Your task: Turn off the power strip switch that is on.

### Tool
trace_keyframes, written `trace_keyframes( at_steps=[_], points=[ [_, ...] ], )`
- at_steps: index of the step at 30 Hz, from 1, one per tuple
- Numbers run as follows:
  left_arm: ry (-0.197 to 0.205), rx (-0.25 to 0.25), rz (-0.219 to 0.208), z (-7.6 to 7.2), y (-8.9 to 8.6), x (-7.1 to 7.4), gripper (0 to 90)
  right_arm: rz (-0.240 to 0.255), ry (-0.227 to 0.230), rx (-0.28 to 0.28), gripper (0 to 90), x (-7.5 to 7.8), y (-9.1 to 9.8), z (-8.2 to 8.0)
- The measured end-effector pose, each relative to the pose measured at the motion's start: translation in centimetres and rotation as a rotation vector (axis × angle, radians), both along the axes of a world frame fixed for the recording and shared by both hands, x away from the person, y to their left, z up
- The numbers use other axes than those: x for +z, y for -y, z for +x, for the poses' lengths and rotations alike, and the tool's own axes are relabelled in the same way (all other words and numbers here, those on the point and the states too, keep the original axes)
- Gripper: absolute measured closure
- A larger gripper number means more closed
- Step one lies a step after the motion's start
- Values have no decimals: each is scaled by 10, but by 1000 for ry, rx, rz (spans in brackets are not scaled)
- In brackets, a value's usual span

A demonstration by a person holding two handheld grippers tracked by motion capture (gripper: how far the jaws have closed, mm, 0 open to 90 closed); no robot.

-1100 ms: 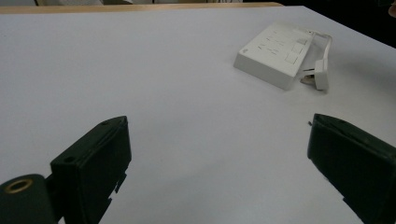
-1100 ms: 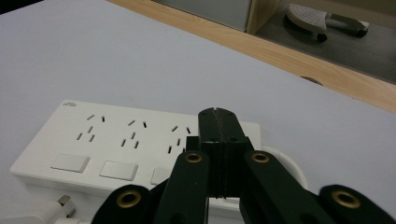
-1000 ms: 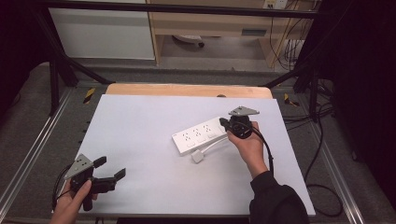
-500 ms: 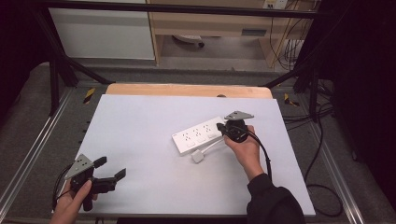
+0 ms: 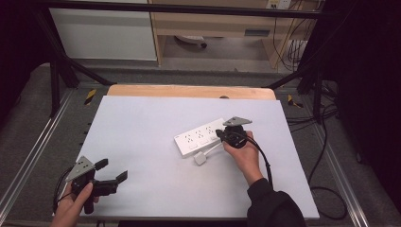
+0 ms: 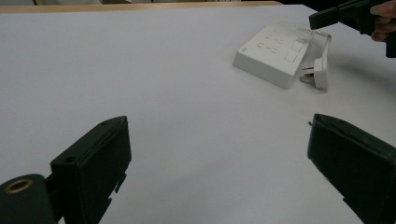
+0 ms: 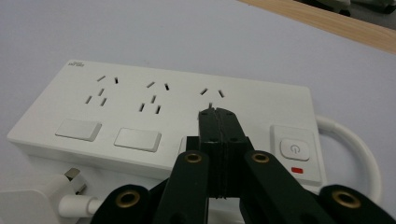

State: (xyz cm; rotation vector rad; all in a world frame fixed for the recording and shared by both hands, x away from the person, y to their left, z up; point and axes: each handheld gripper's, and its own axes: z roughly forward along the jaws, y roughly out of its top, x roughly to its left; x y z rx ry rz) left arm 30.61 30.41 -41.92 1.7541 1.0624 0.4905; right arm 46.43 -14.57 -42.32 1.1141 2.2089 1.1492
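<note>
- Right gripper (image 7: 218, 114) has its 2 black jaws pressed shut with nothing between them, tips right over the white rectangular plastic power strip (image 7: 140, 112), above its 3rd socket.
- Its white plug (image 7: 42, 193) lies just left of and below those jaws.
- Left gripper (image 5: 109, 173) sits wide open, the strip far ahead to the right.

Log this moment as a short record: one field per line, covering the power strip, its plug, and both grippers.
surface: white table top
power strip: white power strip, flat on the table, three socket groups, switches along one edge
plug: white plug lying beside the strip, on its cord
right gripper: right gripper with jaws shut, tips over the strip's third switch, nothing held
left gripper: left gripper with jaws open, apart from the strip, nothing between them
</note>
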Motion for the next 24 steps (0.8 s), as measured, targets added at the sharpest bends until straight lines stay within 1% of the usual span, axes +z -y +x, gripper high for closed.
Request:
trace_keyframes(
  at_steps=[12, 24],
  points=[
    [1, -2, -1, 0, 0, 0, 61, 3, -12, 12, 900, -7, -10, 0],
    [2, -4, -3, 0, 0, 0, 61, 9, -21, 13, 900, -10, -14, 1]
  ],
)
